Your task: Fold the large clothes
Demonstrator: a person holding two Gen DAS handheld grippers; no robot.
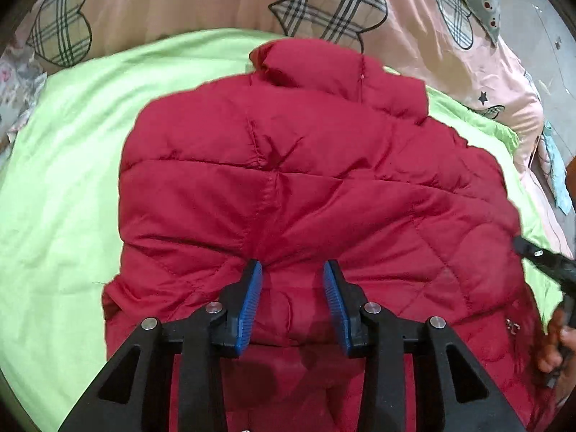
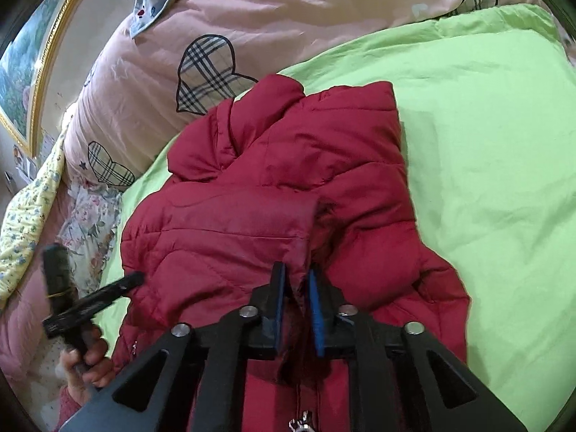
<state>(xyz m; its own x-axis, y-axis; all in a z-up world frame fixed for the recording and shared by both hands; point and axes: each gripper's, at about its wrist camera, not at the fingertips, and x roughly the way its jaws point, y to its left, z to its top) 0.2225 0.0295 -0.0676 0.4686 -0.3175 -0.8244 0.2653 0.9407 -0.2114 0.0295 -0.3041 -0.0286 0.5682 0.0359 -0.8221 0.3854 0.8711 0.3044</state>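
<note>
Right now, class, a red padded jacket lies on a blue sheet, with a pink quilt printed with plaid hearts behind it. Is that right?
Not quite. The sheet under the red padded jacket is light green, not blue, as both wrist views show. The rest stands: the pink quilt with plaid hearts lies behind it.

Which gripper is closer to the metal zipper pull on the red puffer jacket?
Right. The right gripper sits at the jacket's front opening, with the metal zipper pull just below it. The left gripper hovers over the red puffer jacket mid-panel, away from it.
</note>
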